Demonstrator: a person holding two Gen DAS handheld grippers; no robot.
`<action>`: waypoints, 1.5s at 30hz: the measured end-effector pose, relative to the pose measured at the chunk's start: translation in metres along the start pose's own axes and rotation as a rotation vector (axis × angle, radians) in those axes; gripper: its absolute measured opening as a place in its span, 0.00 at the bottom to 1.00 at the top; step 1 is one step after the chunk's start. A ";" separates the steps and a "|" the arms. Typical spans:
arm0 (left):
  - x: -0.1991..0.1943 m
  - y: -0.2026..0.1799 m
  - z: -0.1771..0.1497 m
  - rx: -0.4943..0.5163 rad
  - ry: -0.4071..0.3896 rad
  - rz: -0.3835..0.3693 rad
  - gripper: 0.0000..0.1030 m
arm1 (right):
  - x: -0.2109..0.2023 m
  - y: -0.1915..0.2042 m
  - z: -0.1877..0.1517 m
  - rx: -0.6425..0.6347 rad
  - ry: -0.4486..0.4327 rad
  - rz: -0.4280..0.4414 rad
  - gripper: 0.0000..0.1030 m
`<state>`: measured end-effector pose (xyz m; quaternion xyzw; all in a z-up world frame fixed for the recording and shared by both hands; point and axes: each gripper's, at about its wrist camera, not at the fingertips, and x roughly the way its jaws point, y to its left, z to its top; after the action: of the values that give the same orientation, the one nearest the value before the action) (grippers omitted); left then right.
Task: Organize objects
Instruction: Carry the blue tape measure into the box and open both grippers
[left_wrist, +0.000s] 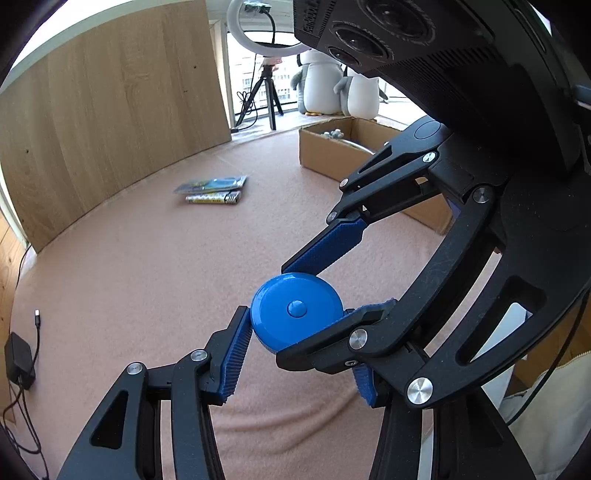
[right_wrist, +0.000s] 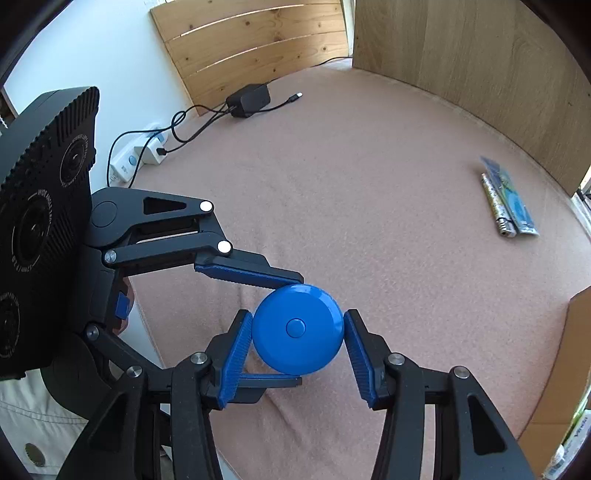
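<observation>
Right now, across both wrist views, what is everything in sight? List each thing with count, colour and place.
Round plastic disc with centre button: one, blue, clamped between both pairs of tongs above the blanket.
Fleece blanket: one, pink, covering the surface.
Flat packets: two, one blue-green, one yellow-silver, side by side near the wooden panel.
Cardboard box: one, brown, far edge of the blanket.
Power adapter with cable: one, black, blanket corner.
Penguin plush toys: two, white-grey, behind the box.
Ring light on tripod: one, white, by the window.
Left tongs: black, blue pads, gripping the disc.
Right tongs: same, gripping the disc.
</observation>
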<state>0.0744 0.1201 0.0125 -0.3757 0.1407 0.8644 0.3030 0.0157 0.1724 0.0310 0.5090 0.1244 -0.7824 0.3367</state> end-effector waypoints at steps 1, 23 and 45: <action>0.000 -0.003 0.006 0.013 -0.007 -0.001 0.52 | -0.006 -0.002 0.000 0.002 -0.008 -0.009 0.45; 0.068 -0.127 0.150 0.342 -0.128 -0.227 0.52 | -0.129 -0.116 -0.080 0.241 -0.119 -0.302 0.45; 0.095 -0.123 0.160 0.293 -0.097 -0.199 0.80 | -0.158 -0.161 -0.134 0.398 -0.128 -0.428 0.51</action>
<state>0.0105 0.3306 0.0489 -0.2976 0.2127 0.8175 0.4449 0.0460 0.4275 0.0855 0.4766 0.0516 -0.8752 0.0650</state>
